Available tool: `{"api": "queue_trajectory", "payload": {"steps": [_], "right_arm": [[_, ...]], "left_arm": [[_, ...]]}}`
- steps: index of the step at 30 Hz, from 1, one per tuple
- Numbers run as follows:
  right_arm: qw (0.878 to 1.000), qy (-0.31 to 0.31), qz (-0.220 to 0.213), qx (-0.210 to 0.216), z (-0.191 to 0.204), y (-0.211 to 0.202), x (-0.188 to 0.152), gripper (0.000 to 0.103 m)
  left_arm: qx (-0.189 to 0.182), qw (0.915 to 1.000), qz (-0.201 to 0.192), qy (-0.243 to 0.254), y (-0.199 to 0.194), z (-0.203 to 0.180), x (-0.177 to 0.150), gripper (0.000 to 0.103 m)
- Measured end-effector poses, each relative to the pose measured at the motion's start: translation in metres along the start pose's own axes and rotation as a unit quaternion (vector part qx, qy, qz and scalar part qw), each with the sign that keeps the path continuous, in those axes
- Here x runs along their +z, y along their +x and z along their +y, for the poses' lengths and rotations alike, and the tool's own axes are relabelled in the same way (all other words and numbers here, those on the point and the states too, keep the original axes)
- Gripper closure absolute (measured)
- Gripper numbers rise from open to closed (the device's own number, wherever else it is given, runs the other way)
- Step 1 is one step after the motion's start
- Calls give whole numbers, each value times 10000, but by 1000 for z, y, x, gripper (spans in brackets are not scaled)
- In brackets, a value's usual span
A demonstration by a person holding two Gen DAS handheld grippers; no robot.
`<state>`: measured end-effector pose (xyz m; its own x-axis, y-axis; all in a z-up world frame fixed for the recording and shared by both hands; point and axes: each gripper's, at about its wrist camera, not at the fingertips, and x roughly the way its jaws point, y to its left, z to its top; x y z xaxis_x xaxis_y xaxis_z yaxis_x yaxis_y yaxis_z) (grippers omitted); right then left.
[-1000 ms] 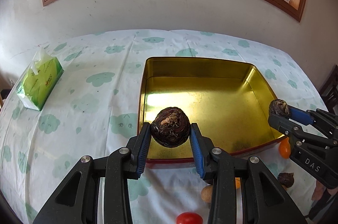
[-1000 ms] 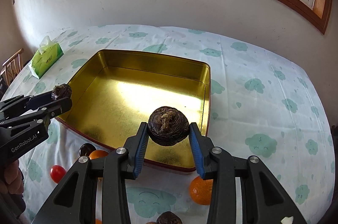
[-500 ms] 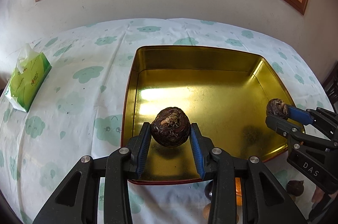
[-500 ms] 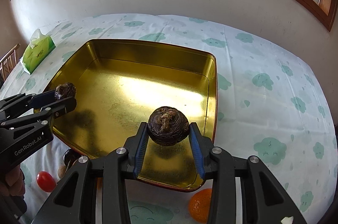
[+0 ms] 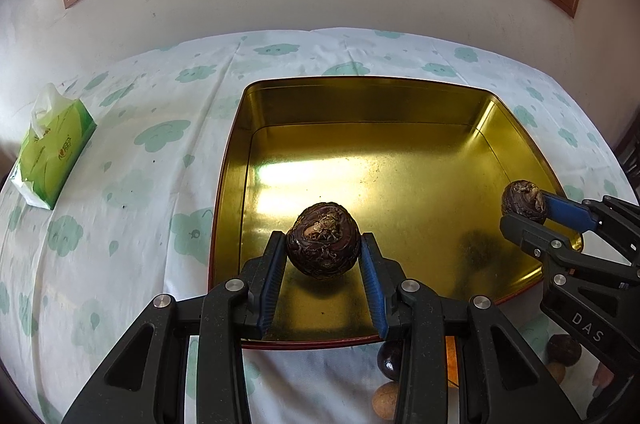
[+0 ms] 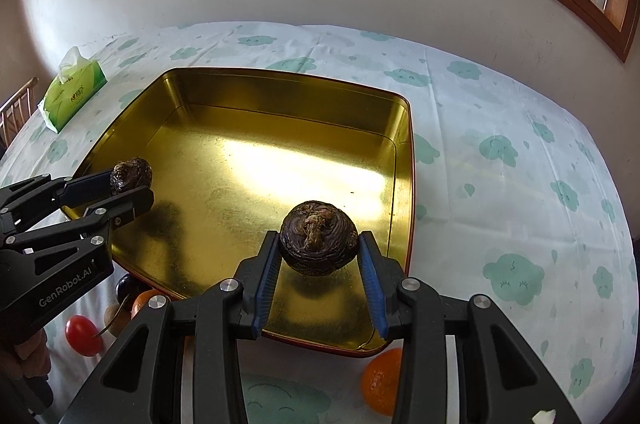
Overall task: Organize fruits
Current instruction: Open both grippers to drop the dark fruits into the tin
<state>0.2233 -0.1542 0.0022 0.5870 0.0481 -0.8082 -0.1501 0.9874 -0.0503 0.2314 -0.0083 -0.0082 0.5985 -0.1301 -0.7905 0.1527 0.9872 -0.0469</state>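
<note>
My left gripper [image 5: 323,254] is shut on a dark brown, rough round water chestnut [image 5: 323,244], held just above the near left part of the gold metal tray [image 5: 360,159]. My right gripper [image 6: 318,252] is shut on a second water chestnut [image 6: 318,236] over the tray's [image 6: 260,151] near right corner. Each gripper shows in the other's view, the right gripper [image 5: 524,212] with its chestnut [image 5: 524,195] and the left gripper [image 6: 132,185] with its chestnut [image 6: 131,173]. The tray's floor is bare.
A green tissue pack [image 5: 52,151] lies at the far left of the cloud-print tablecloth. Loose fruit sits before the tray's near edge: a red cherry tomato [image 6: 82,335], an orange [image 6: 382,380], a dark round fruit [image 5: 390,362], a tan one [image 5: 384,400]. A wall stands behind.
My left gripper has moved forward and down, from the tray's near rim to over its floor, still holding its chestnut. The right gripper has edged slightly further over the tray.
</note>
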Motion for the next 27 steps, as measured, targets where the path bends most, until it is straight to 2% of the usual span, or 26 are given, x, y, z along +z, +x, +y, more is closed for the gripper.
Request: {"api": "queue_trajectory", "payload": {"steps": [6,12,18,27], "right_arm": [[10000,-7,-9,-26,1,0,0,65],[9999,54,11,155,3,0,1,53],[9999,49,-71,127,4,-12,-2,52],[9991,115,-373,169,3,-55,-15,52]], "left_arm": [[3,10000,9,-4,0,1,1,65],[30,10000,60,-15,0,1,1,64],[72,9999,20,-70,-10,4,-2,59],[59,9997,-213,-73,-52,-2,-18,58]]}}
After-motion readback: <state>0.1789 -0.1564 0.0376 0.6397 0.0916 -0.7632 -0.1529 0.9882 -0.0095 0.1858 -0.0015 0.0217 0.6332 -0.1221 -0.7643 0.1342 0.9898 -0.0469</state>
